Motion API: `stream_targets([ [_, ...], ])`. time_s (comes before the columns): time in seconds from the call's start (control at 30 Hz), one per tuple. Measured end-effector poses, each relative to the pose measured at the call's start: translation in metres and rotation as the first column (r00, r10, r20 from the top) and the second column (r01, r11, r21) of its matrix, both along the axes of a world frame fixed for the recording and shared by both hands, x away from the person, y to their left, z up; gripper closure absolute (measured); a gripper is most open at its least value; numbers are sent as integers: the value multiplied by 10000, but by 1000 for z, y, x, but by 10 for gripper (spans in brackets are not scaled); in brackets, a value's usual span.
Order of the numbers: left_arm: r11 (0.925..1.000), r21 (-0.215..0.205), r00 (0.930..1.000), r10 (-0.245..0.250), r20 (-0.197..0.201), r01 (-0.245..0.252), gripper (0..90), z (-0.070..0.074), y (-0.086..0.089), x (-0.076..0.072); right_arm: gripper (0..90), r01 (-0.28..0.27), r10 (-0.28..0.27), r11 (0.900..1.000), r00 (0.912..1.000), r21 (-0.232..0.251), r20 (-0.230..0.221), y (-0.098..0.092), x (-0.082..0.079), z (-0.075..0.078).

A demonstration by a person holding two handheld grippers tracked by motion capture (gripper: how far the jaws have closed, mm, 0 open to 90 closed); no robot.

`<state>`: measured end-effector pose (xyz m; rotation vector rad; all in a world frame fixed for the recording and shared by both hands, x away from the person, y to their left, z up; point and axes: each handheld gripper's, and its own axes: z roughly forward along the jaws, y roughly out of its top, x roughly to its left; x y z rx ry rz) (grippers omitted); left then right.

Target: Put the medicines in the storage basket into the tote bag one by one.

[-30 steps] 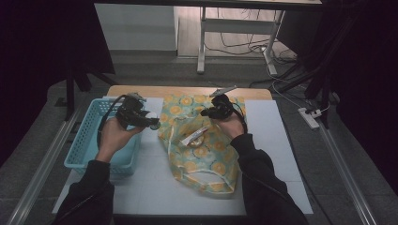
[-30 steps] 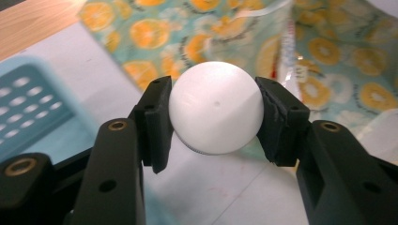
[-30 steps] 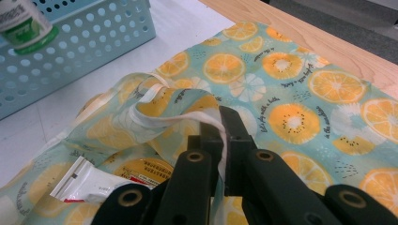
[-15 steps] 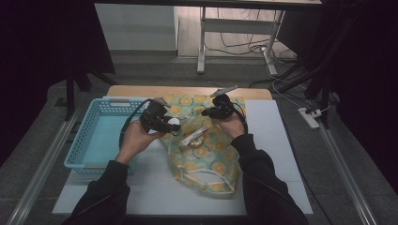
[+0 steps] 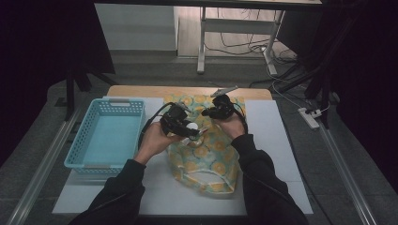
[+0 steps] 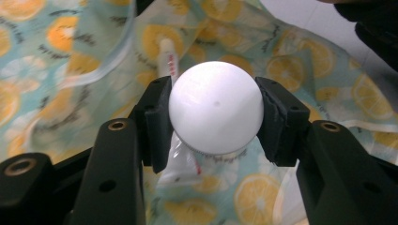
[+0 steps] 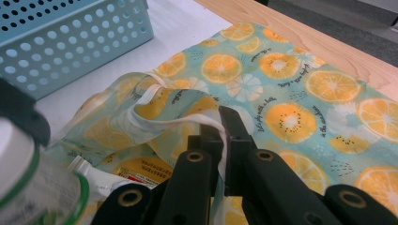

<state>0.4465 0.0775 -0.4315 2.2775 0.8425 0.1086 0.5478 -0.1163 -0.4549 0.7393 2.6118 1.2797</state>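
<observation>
The left gripper (image 6: pixel 213 117) view shows its jaws clamped on a round white plastic cap (image 6: pixel 215 107) above a white tube (image 6: pixel 171 70). The right gripper (image 7: pixel 224 140) view shows its jaws pinched shut on the white-trimmed rim of the orange-slice-print fabric bag (image 7: pixel 291 93), whose small script is unreadable.

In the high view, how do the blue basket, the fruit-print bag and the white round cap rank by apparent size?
1. fruit-print bag, largest
2. blue basket, nearly as large, so this order is unsure
3. white round cap, held in the left gripper, clearly smallest

Bag (image 5: pixel 206 154) teal, orange-slice print; bottle cap (image 6: pixel 215 107) white; basket (image 5: pixel 104 133) light blue
</observation>
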Motion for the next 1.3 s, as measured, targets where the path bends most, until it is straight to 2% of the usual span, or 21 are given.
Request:
stream_targets([
  [0.23, 9991, 226, 9994, -347, 52, 346, 506, -8, -23, 6, 900, 55, -55, 10000, 10000, 5, -6, -1, 1, -1],
  [0.33, 9990, 184, 9992, -405, 32, 405, 506, -12, -30, 9, 900, 87, -87, 10000, 10000, 47, -26, -1, 1, -1],
  [0.53, 9981, 398, 9989, -467, 65, 464, 505, -24, -44, 16, 900, 97, -97, 9999, 10000, 39, -4, -4, 1, 0],
  [1.03, 9981, 553, 9995, -285, 129, 278, 505, -51, -59, 29, 900, 112, -112, 9999, 9999, -1, 9, -6, 2, -1],
  [1.23, 9960, 864, 9995, -257, 199, 239, 503, -61, -65, 31, 900, 84, -84, 10000, 10000, -11, -1, -5, 1, -3],
  [1.3, 9960, 841, 9990, -316, 325, 288, 502, -63, -66, 31, 900, 65, -65, 10000, 10000, -23, 13, -5, 1, -3],
])
